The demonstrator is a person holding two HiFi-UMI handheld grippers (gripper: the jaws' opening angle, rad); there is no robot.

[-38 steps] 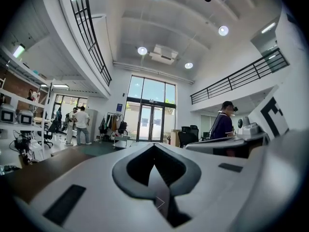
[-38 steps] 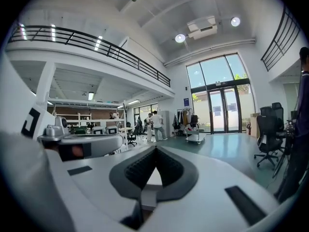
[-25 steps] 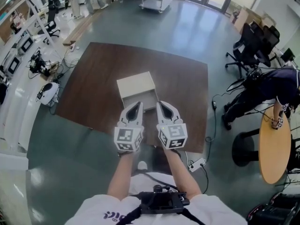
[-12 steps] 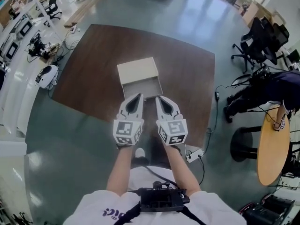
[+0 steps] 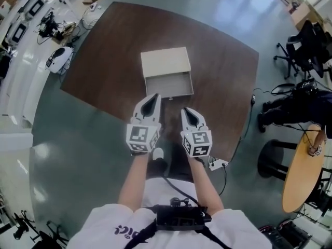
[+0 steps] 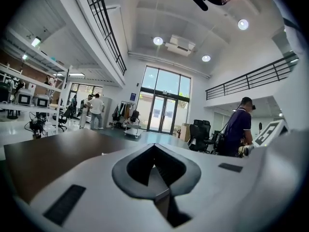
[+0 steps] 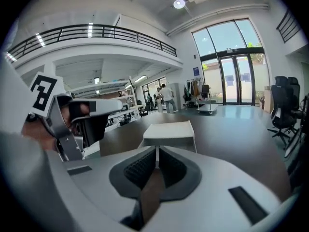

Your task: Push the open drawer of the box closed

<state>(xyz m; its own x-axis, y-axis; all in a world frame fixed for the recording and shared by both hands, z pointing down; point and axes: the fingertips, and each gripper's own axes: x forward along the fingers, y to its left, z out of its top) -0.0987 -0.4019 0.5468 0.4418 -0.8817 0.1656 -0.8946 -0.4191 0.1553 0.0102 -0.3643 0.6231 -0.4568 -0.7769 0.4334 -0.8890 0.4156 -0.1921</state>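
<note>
A cream box (image 5: 166, 62) sits mid-table on the dark brown table (image 5: 218, 71), its drawer (image 5: 169, 85) pulled open toward me. In the right gripper view the box (image 7: 170, 131) stands straight ahead. My left gripper (image 5: 154, 97) hovers just before the drawer's front left corner, jaws shut and empty. My right gripper (image 5: 186, 111) is a little nearer to me, short of the drawer's right corner, jaws shut with nothing between them. In the left gripper view the left gripper (image 6: 153, 146) points over the table past the box, which stays out of sight.
The table's near edge (image 5: 155, 119) runs under the grippers. A power strip (image 5: 217, 164) and cable lie on the floor at right. A round wooden table (image 5: 302, 170) and office chairs (image 5: 306, 51) stand far right; a person (image 5: 295, 105) bends there. Desks with equipment (image 5: 31, 25) line the left.
The view has shifted so the box sits farther ahead. Both grippers have drawn back slightly from the drawer front; the right one now trails the left. The drawer is still open.
</note>
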